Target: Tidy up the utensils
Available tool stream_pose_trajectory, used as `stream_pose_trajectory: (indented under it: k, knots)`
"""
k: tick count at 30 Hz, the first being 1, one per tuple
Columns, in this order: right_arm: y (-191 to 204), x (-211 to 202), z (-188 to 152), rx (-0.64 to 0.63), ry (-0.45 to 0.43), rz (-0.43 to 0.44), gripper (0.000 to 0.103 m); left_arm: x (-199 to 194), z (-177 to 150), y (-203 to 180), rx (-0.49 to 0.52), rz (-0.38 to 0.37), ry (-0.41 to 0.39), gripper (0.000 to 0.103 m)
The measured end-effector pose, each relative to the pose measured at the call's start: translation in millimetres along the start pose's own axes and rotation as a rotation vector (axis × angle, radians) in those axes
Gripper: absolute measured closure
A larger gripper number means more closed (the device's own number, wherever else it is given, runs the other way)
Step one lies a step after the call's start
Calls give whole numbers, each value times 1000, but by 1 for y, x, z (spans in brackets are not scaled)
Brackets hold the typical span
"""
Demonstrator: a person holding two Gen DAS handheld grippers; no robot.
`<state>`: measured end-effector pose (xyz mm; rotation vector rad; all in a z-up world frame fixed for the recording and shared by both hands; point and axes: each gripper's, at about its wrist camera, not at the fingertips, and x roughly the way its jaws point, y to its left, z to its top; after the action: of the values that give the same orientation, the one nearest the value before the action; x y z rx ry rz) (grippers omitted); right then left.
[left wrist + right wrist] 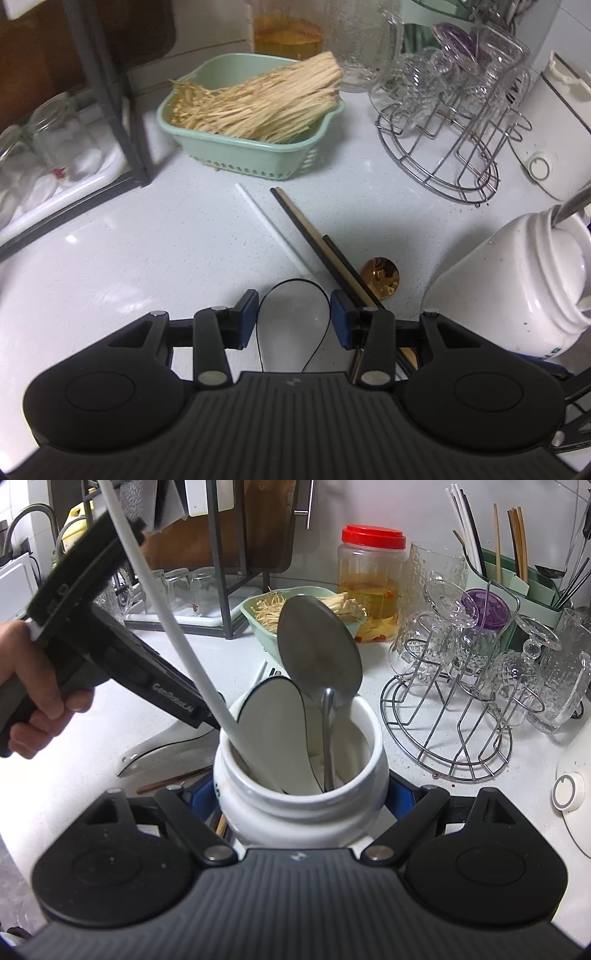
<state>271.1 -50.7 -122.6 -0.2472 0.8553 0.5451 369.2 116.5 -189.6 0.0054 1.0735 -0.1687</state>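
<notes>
Nearest, right gripper (301,801), blue pads clamped on either side of white jar (301,775) on counter (369,701). Inside jar: steel spoon (319,653) bowl-up, white spoon (277,716), long white chopstick (166,624) leaning out to upper left. Left gripper (293,317) hovering over counter, fingers parted, nothing between them but a thin black cable loop. Loose on counter just past it: white chopstick (273,232), dark chopsticks (321,251), gold spoon bowl (380,277). Green basket (255,155) of noodle-like strands behind; wire rack (443,147) with glasses to the right.
</notes>
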Motion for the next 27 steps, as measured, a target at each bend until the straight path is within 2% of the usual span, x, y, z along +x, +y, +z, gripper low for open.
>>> stream_pose_trajectory:
  k: [10, 19, 27]
  knots:
    - [0, -1, -4, -4, -30, 2, 12, -47, -15, -3, -122, 74, -96, 55]
    - [6, -1, -4, 11, -40, -15, 12, -88, -27, -17, -173, 78, -170, 55]
    - [12, 1, -6, 23, -66, -32, 12, -98, -30, -19, -210, 62, -195, 56]
